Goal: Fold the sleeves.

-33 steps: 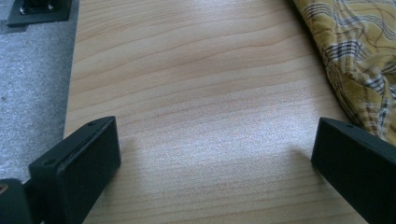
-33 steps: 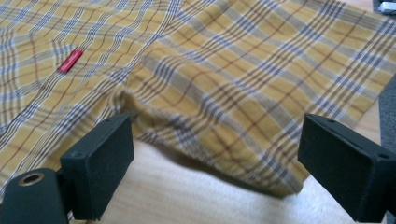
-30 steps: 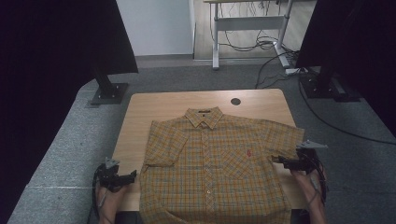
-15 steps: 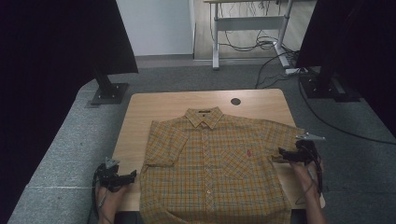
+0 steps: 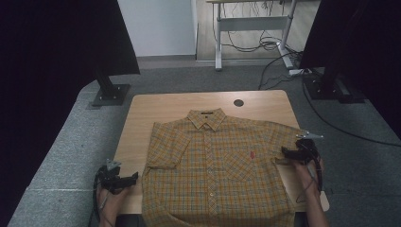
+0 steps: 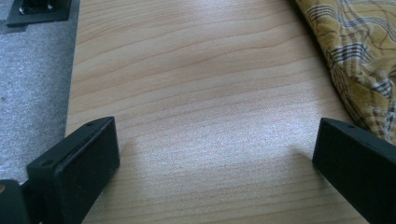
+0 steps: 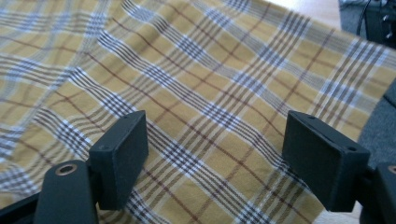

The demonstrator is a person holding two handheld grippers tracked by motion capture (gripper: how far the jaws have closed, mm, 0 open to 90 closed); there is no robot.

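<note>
The right tool (image 5: 286, 152) hangs with its jaws spread wide over the near sleeve of the plaid shirt (image 5: 215, 161), gripping nothing; in the right gripper view the checked cloth runs beneath and ahead of both jaws. The left tool (image 5: 132, 177) is likewise held apart and empty, above bare table (image 6: 196, 93), with the shirt's hem edge just off its right jaw.

The shirt lies flat and face up, buttoned, collar on the far side from both tools, and between the two of them. The step in hand looks like taking hold of the sleeve to begin a fold.

To do it well, the right tool should come down so that one jaw slides under the sleeve's outer edge and the other lands on top, taking both layers rather than a pinch of the upper one. The left tool would best move right to the hem and hold the body steady.
</note>
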